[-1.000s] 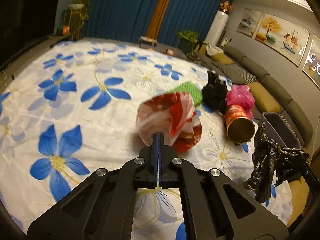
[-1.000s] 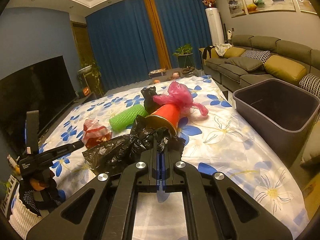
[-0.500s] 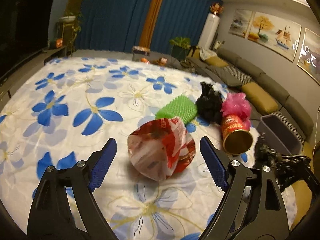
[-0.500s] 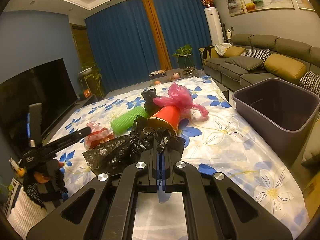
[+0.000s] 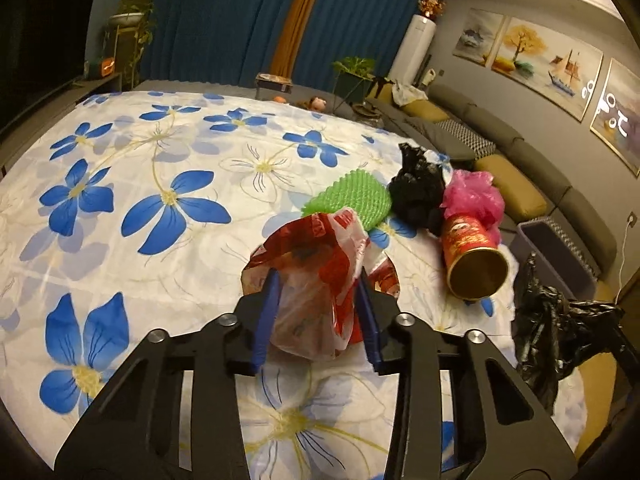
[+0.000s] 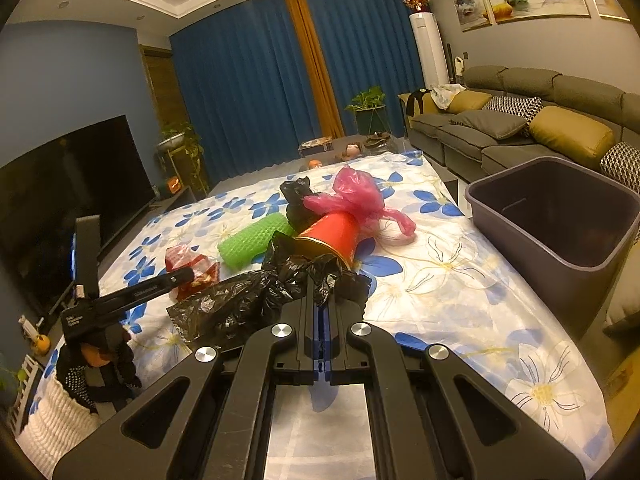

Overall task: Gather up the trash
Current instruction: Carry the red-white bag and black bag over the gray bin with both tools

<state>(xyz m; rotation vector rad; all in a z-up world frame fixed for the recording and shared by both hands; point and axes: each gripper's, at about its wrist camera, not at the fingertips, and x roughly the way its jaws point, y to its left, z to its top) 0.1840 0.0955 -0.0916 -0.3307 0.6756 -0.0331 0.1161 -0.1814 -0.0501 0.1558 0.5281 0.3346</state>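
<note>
A crumpled red-and-white plastic bag (image 5: 320,276) lies on the floral tablecloth (image 5: 160,208). My left gripper (image 5: 316,284) straddles it, a blue-padded finger on each side touching or nearly touching it, the jaws partly closed. My right gripper (image 6: 322,292) is shut on a black plastic bag (image 6: 256,296), held just above the cloth; it also shows in the left wrist view (image 5: 552,328). Beyond lie a green foam net (image 5: 352,196), another black bag (image 5: 418,192), a pink bag (image 5: 476,196) and a red can (image 5: 472,256) on its side.
A dark grey bin (image 6: 560,216) stands off the table's right edge, open and empty. A grey sofa (image 6: 520,128) runs behind it. A TV (image 6: 60,192) is at the left. The left gripper's body (image 6: 120,300) shows in the right wrist view.
My left gripper opened wide from shut half a second ago, then moved forward and narrowed around the red-and-white bag. My right gripper held the black bag almost still.
</note>
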